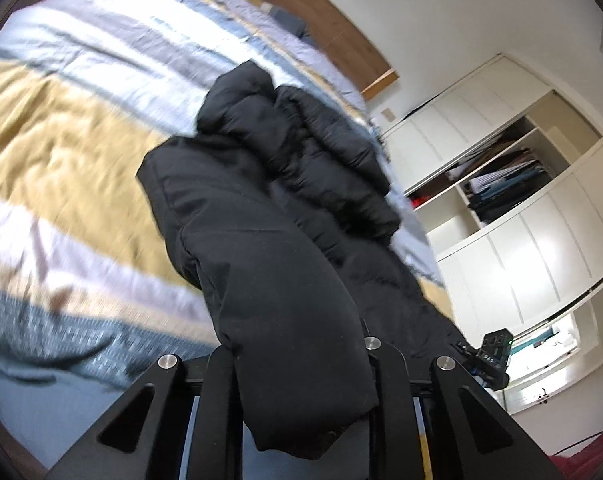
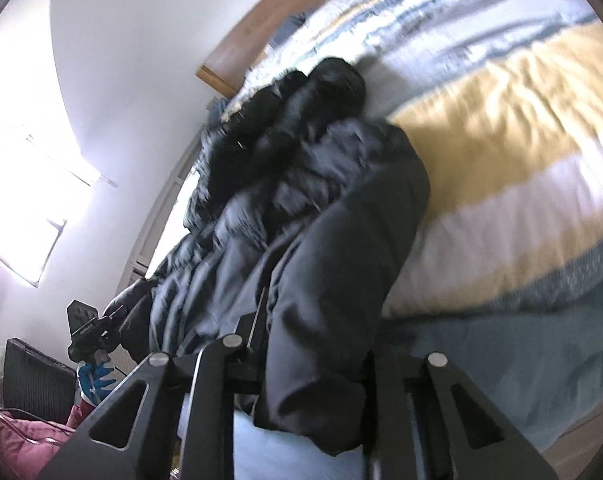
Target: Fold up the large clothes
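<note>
Black puffer jacket (image 1: 285,216), one item, held at two points. My left tool (image 1: 301,396) is clenched on a hem corner of it, fabric bunched between the two black fingers (image 1: 217,400) and drooping below them. My right tool (image 2: 301,392) grips another fold of the same jacket (image 2: 301,216) in the same manner. From both tools the garment runs away toward its hood, lifted at my end and resting on the bed at the far end. Beneath it: striped duvet (image 1: 81,120), bands of mustard, white, grey and blue. Beyond: wooden headboard (image 1: 301,8). Left view, far side: white wardrobe (image 1: 501,184), one door open on stacked clothes. Right view: bright window (image 2: 33,200), pink garment (image 2: 13,432) low in the corner.
</note>
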{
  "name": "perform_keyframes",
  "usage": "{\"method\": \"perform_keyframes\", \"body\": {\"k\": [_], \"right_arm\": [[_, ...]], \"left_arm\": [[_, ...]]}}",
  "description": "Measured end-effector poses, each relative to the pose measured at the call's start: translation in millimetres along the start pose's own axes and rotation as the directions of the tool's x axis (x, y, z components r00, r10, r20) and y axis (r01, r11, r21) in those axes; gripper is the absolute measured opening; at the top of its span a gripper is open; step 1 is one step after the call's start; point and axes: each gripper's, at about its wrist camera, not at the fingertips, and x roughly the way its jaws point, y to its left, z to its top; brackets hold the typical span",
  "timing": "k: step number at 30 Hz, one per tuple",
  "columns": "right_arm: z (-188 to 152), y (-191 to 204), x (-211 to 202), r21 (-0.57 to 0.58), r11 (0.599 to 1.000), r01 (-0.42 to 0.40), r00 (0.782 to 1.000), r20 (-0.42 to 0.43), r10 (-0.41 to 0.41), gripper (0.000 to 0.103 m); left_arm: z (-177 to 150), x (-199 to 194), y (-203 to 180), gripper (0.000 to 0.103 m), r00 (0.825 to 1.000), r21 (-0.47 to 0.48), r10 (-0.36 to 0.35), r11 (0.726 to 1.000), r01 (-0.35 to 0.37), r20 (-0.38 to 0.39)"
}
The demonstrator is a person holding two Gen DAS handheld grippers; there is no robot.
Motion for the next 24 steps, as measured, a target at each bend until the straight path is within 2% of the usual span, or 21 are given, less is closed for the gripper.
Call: {"method": "perform_keyframes", "body": {"k": [4, 10, 12, 18, 21, 24], "right_arm": [[27.1, 11.0, -2.7, 0.001, 0.999, -0.038, 0.997, 0.064, 0.038, 0.019], [79.9, 24.9, -3.4, 0.003, 0.996, -0.086, 0.985, 0.148, 0.085, 0.019], [99.4, 27.7, -4.8, 0.012, 0.994, -0.106, 0.978, 0.180, 0.103, 0.019], [165.5, 24.4, -0.9, 0.106, 0.974, -0.201, 0.940, 0.300, 0.162, 0.019], [195.1, 21.0, 6.4, 0.145, 0.966, -0.213, 0.931, 0.331, 0.156, 0.019], [228.3, 18.6, 24.5, 0.189, 0.963, -0.190, 0.928, 0.356, 0.114, 0.019]], "left_arm": [[27.8, -2.1, -15.6, 0.019, 0.998, 0.000, -0.058, 0.998, 0.058, 0.029], [81.8, -3.9, -41.3, 0.019, 0.991, 0.038, -0.099, 0.995, 0.095, 0.089], [105.4, -2.7, -46.3, 0.019, 0.987, 0.039, -0.111, 0.993, 0.107, 0.113], [171.3, 5.5, -42.5, 0.019, 0.974, -0.003, -0.141, 0.990, 0.144, 0.178], [203.8, 21.3, -38.9, 0.019, 0.970, -0.027, -0.138, 0.989, 0.146, 0.199], [239.4, 45.6, -31.1, 0.019, 0.972, -0.069, -0.106, 0.990, 0.123, 0.208]]}}
